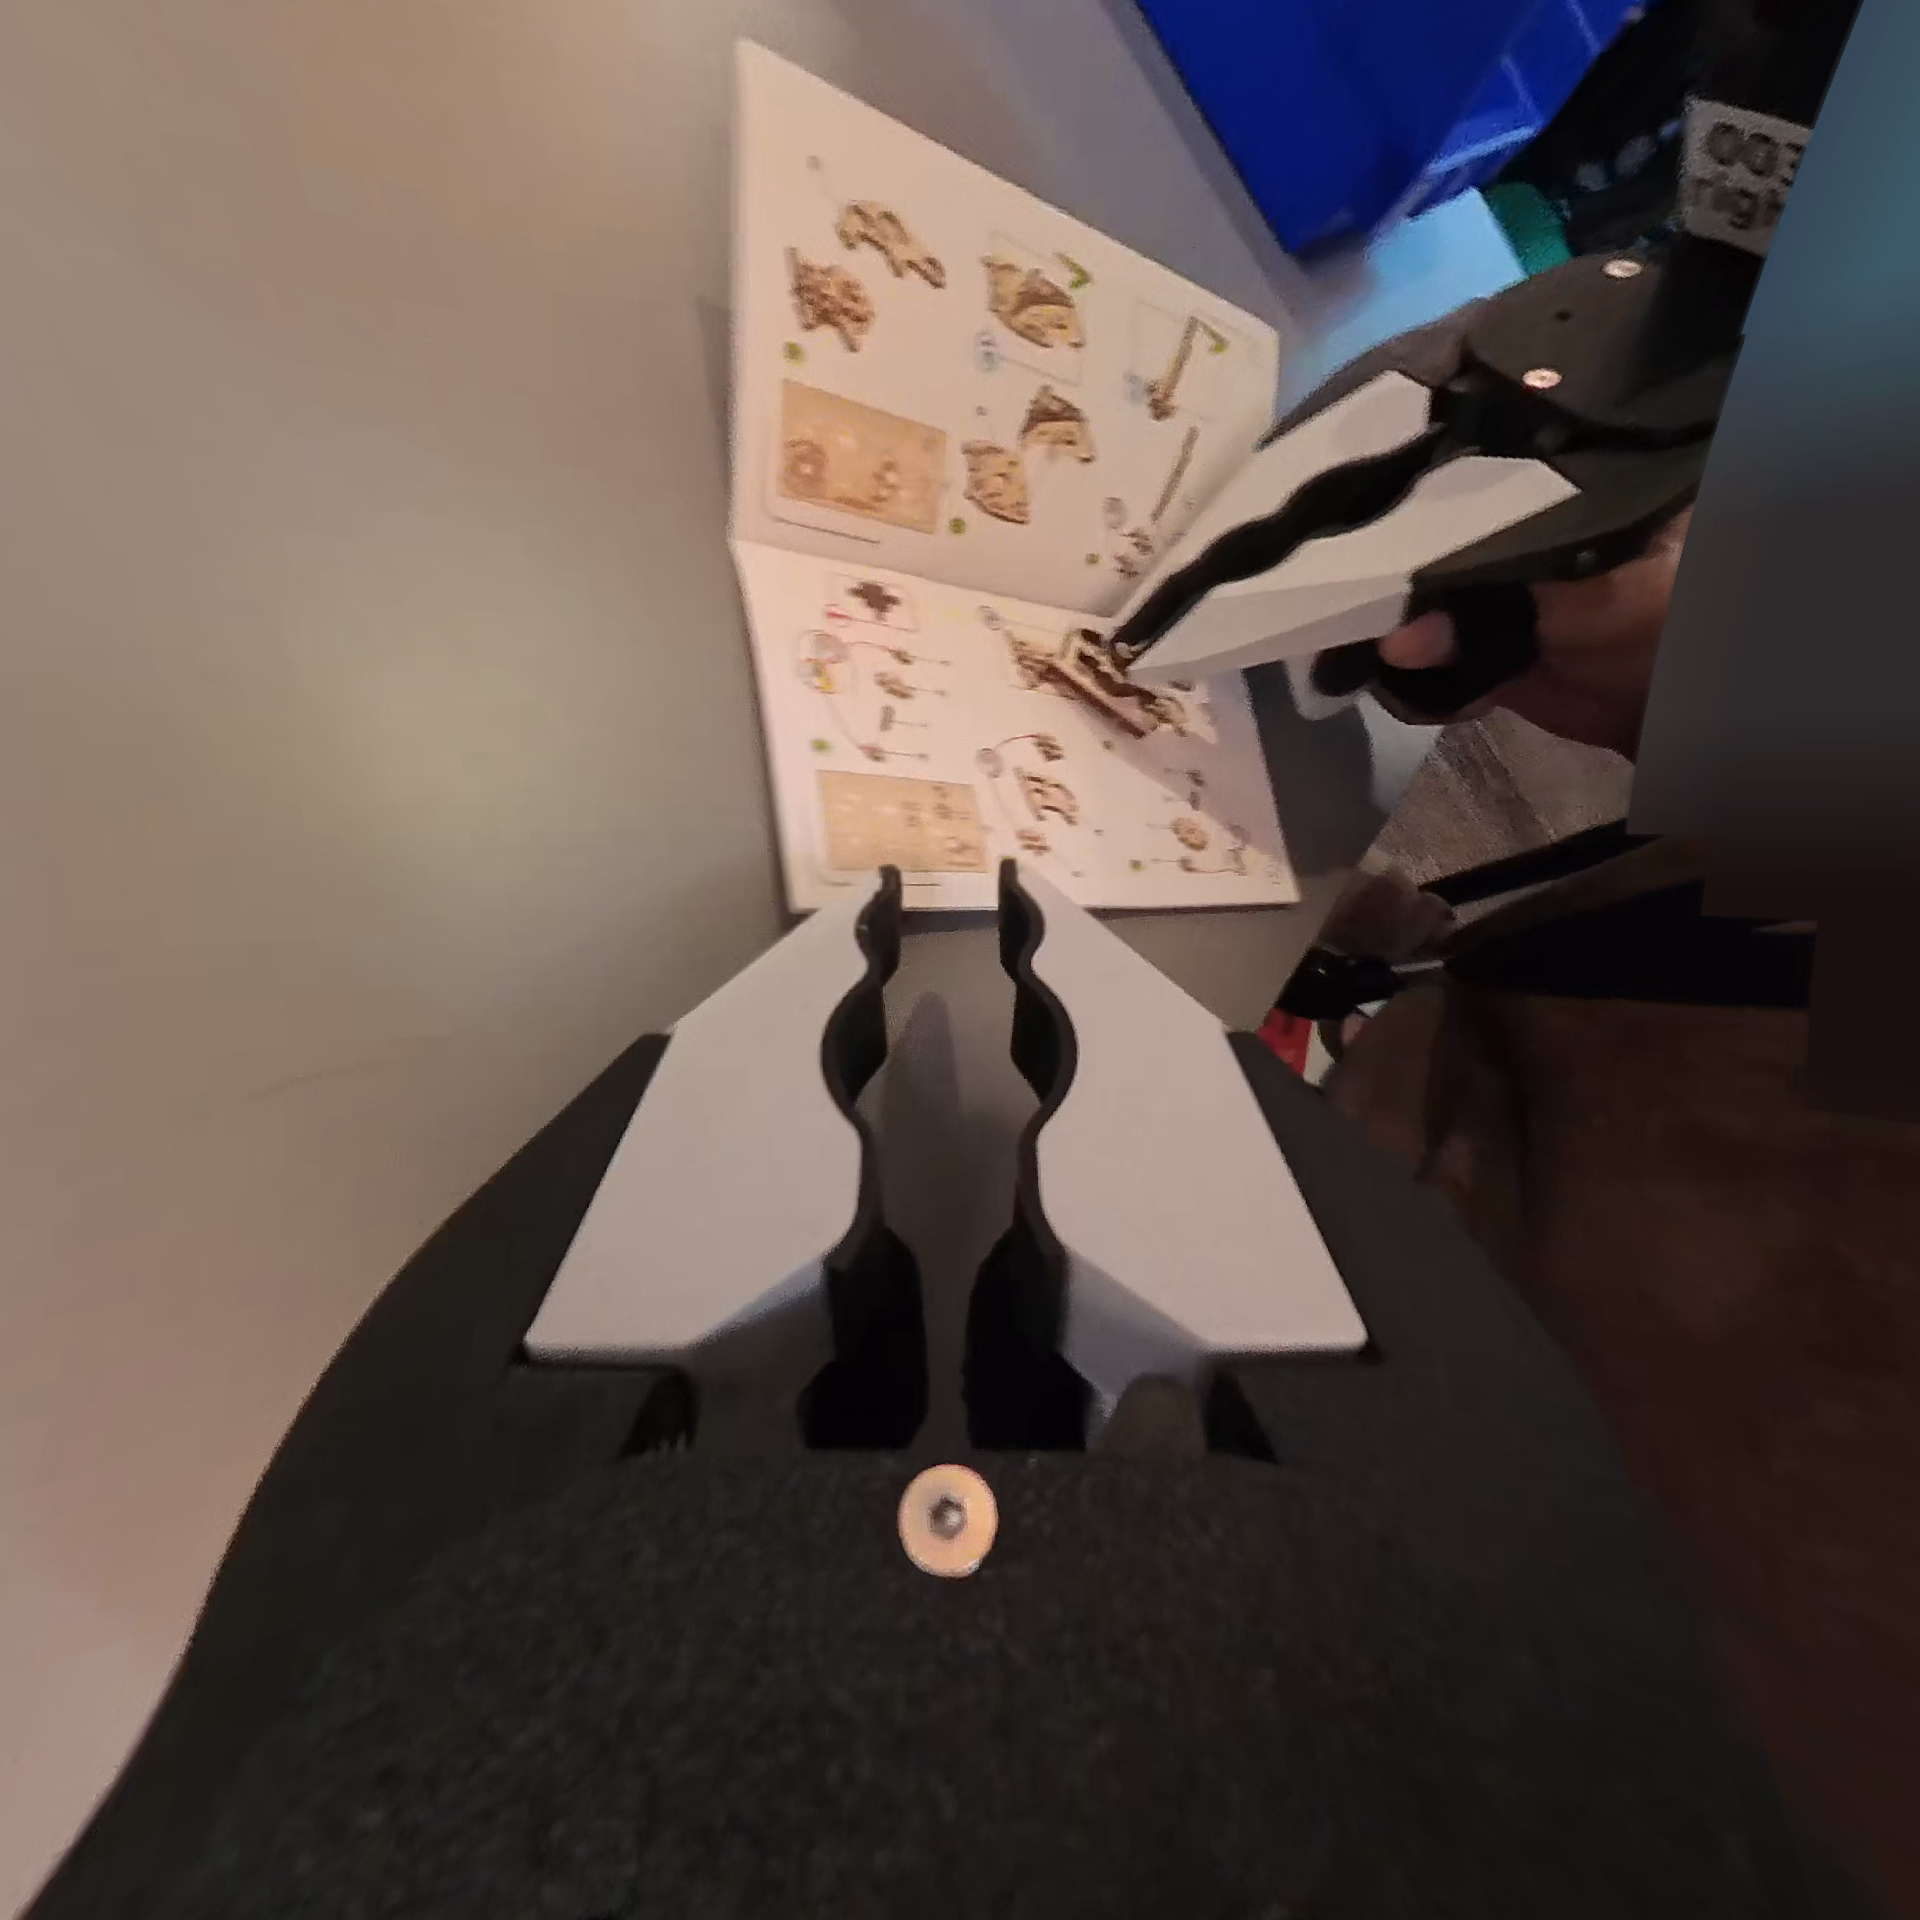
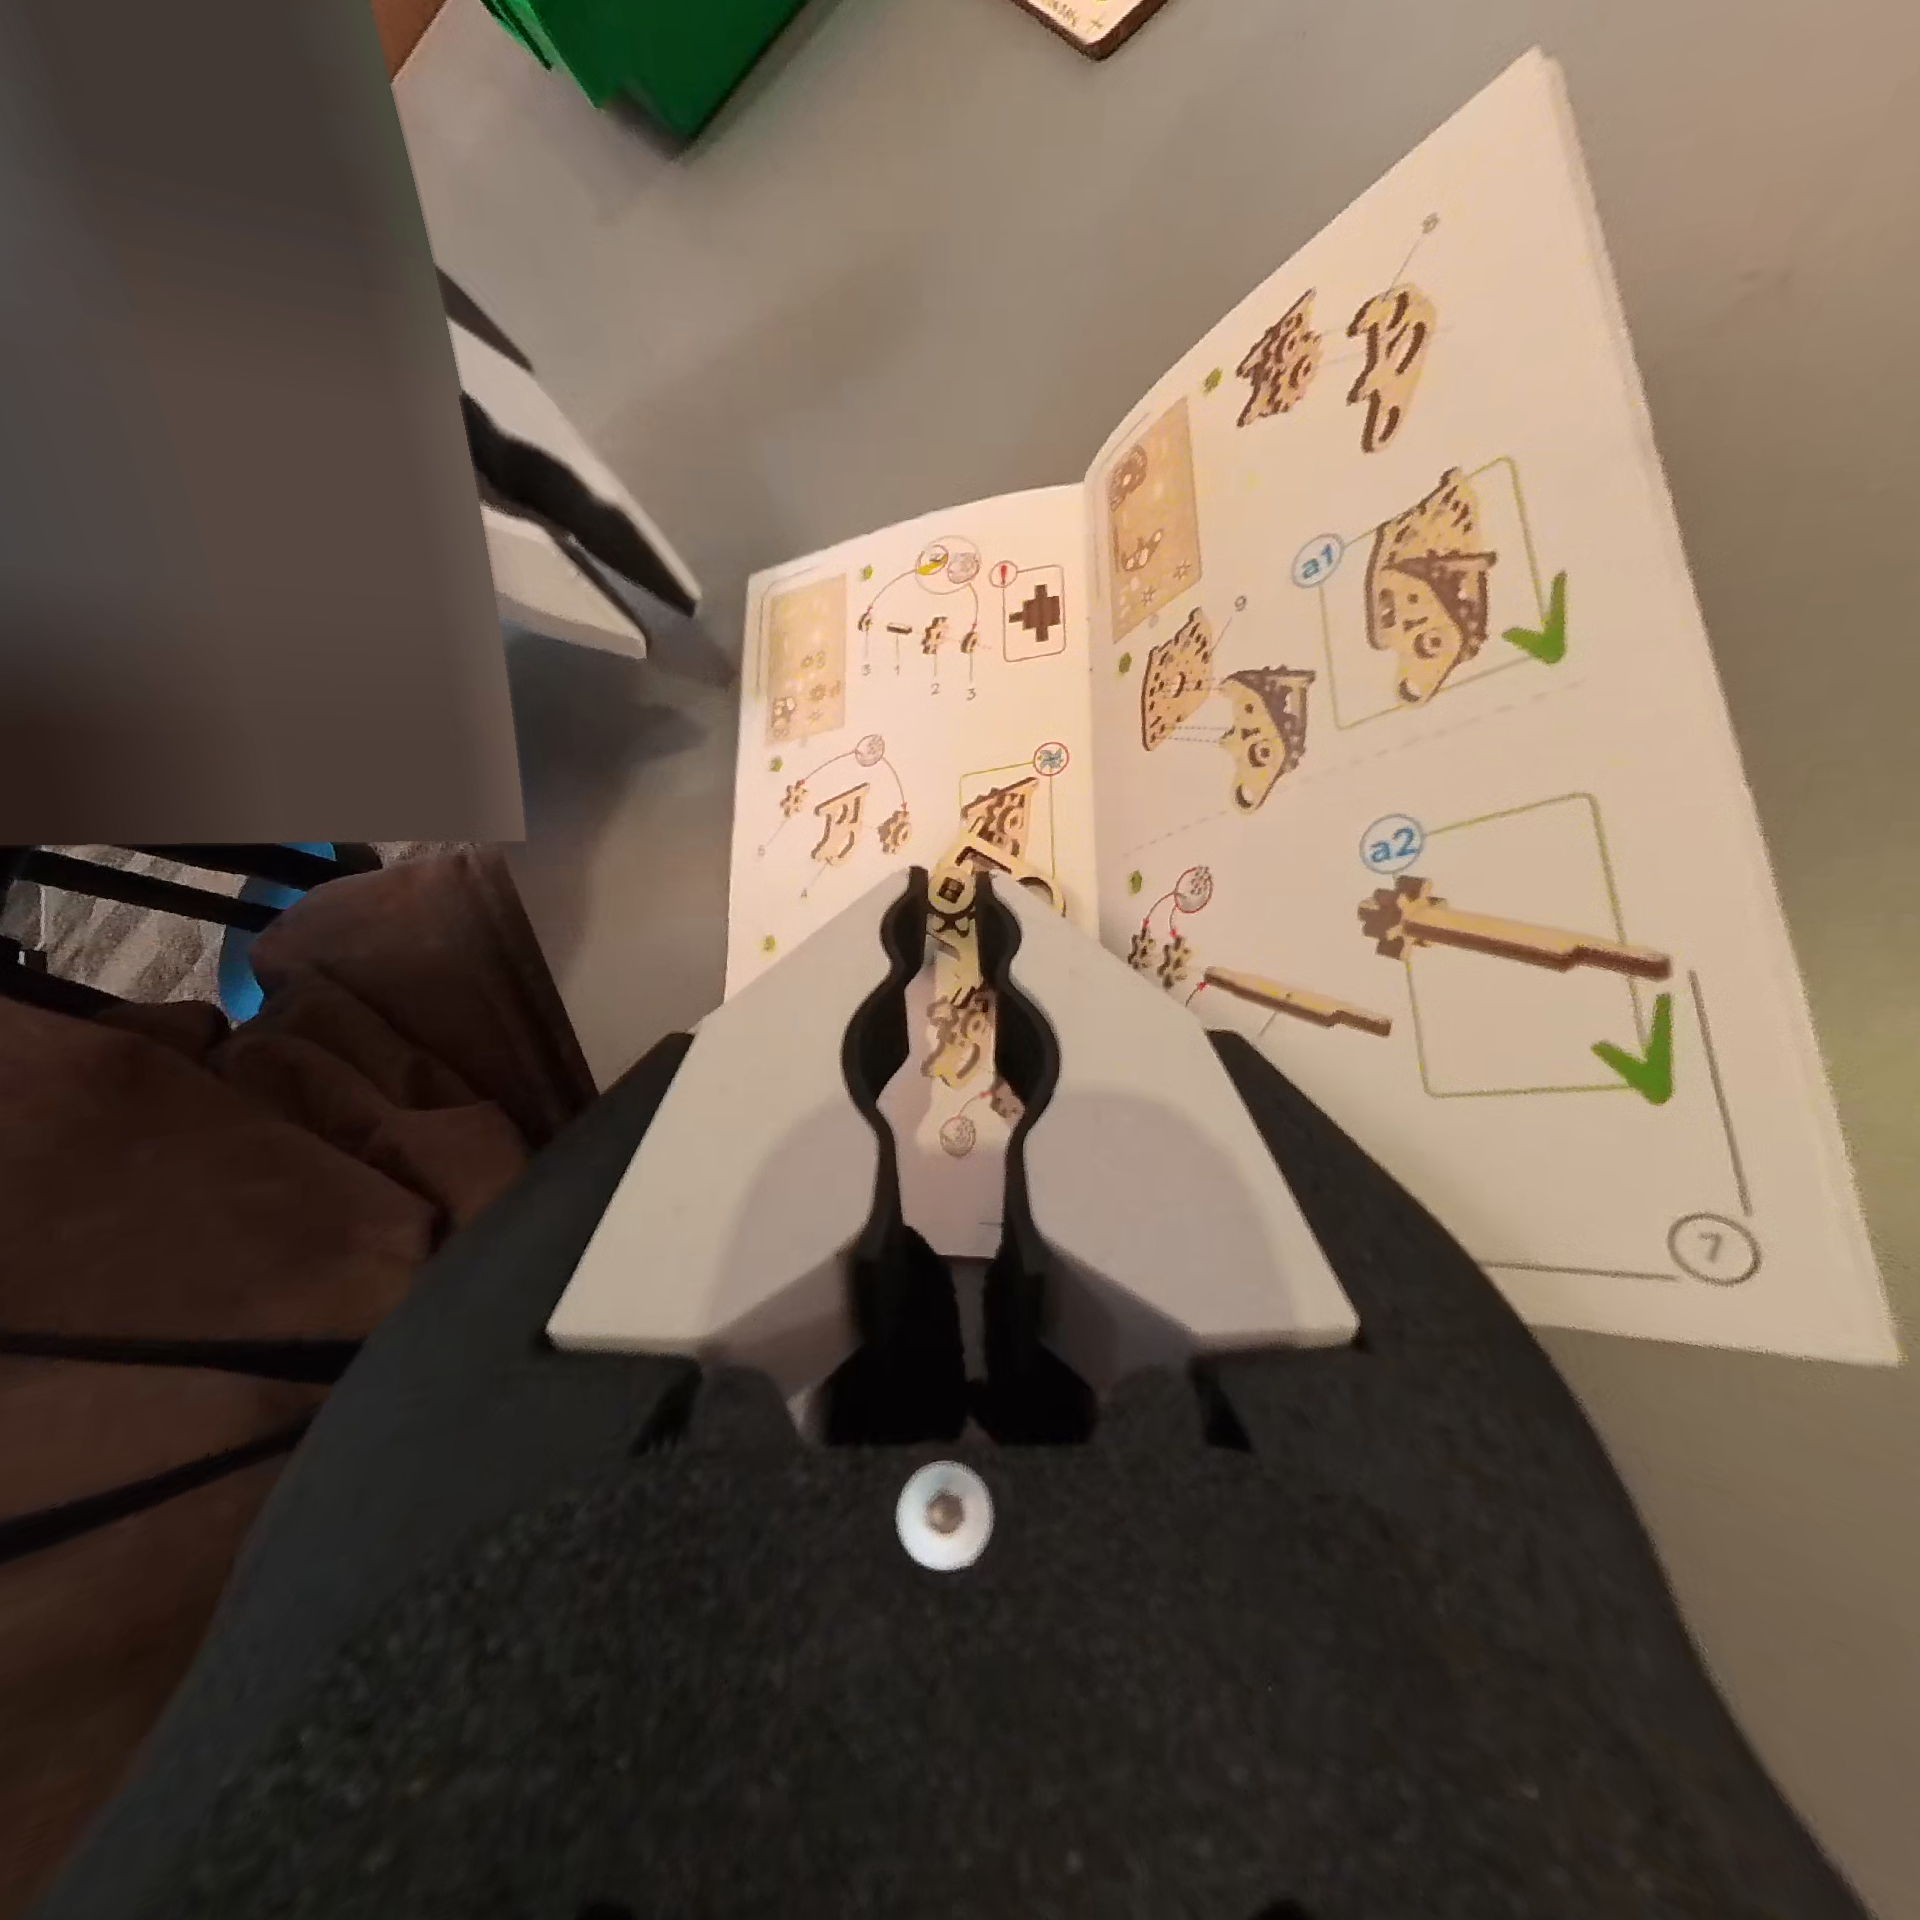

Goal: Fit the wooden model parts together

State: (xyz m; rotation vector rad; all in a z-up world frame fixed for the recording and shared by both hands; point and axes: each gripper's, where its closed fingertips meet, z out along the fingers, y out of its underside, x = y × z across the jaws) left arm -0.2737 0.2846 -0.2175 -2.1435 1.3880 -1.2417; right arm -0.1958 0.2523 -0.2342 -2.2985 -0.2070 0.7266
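My right gripper (image 2: 951,883) is shut on a small wooden model part (image 2: 961,899), a pale laser-cut piece that sticks out past the fingertips above the open instruction booklet (image 2: 1351,727). In the left wrist view the right gripper (image 1: 1127,644) comes in from the right and holds the wooden part (image 1: 1101,675) just over the booklet (image 1: 935,520). My left gripper (image 1: 945,883) is open and empty, with a clear gap between its fingers, held just short of the booklet's near edge. It shows at the left in the right wrist view (image 2: 665,613).
The booklet lies open on a grey table (image 1: 364,520). A blue bin (image 1: 1403,104) stands beyond it. A green box (image 2: 665,62) and a wooden sheet's corner (image 2: 1091,21) lie at the far edge. A brown fabric surface (image 2: 260,1091) is beside the table. My right fingertips sit around 10 cm from my left ones.
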